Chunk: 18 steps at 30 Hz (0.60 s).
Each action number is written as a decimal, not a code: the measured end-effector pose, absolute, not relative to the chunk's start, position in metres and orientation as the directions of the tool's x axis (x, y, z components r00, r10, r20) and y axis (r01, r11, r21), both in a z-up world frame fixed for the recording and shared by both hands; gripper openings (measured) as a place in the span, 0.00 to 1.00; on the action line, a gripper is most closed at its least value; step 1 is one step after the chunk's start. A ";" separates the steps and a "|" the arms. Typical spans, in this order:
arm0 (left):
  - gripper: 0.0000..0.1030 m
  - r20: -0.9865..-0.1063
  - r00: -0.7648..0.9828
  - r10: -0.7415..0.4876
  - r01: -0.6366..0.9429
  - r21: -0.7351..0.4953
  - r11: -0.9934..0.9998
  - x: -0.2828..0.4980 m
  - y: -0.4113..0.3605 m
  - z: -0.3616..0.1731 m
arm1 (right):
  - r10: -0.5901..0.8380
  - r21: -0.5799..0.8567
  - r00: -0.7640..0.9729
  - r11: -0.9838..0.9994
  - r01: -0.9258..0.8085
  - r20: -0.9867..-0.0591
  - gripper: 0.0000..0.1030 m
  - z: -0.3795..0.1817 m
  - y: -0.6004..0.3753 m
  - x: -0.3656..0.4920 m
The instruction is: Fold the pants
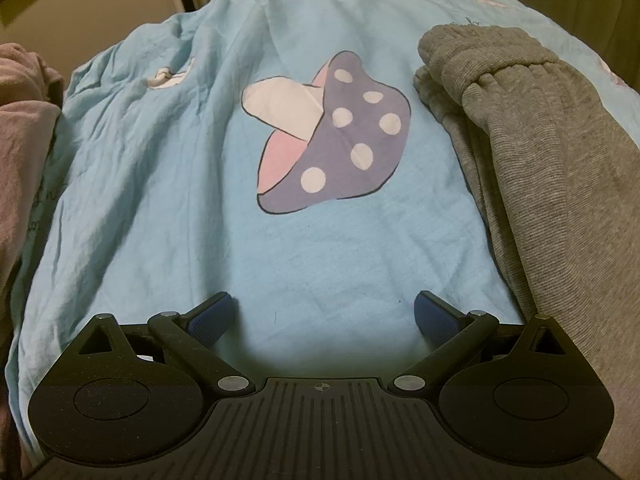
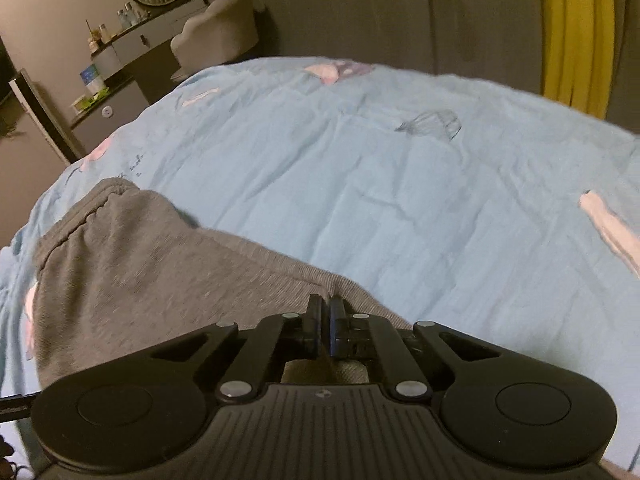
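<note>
The gray pants (image 2: 132, 264) are lying bunched on the blue blanket (image 2: 400, 200), not folded yet. The right gripper (image 2: 325, 308) is pinching their edge. The left gripper (image 1: 326, 312) is waiting, jaws wide apart.

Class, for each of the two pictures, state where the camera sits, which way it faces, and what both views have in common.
Left wrist view: on the left gripper, tilted down at the light blue mushroom-print bedsheet; jaws open, nothing between them.
Right wrist view: on the right gripper, facing across the bed toward a grey dressing table; jaws shut on the grey knit pants.
Shared: the same sheet and pants.
</note>
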<state>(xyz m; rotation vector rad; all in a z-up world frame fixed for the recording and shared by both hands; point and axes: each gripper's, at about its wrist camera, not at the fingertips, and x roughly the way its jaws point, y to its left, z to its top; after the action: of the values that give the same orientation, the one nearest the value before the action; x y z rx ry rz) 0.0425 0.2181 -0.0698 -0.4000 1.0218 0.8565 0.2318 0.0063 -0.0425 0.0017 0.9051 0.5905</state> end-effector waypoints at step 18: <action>0.99 -0.868 0.245 0.432 -0.775 0.093 0.626 0.044 0.219 -0.070 | 0.432 0.145 0.571 0.866 -0.478 -0.699 0.01 -0.032 0.007 0.208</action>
<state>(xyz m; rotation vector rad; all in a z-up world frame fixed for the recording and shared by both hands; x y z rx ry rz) 0.0436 0.2190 -0.0699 -0.3934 1.0257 0.8530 0.2085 0.0073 -0.0322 -0.0621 0.8024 0.5338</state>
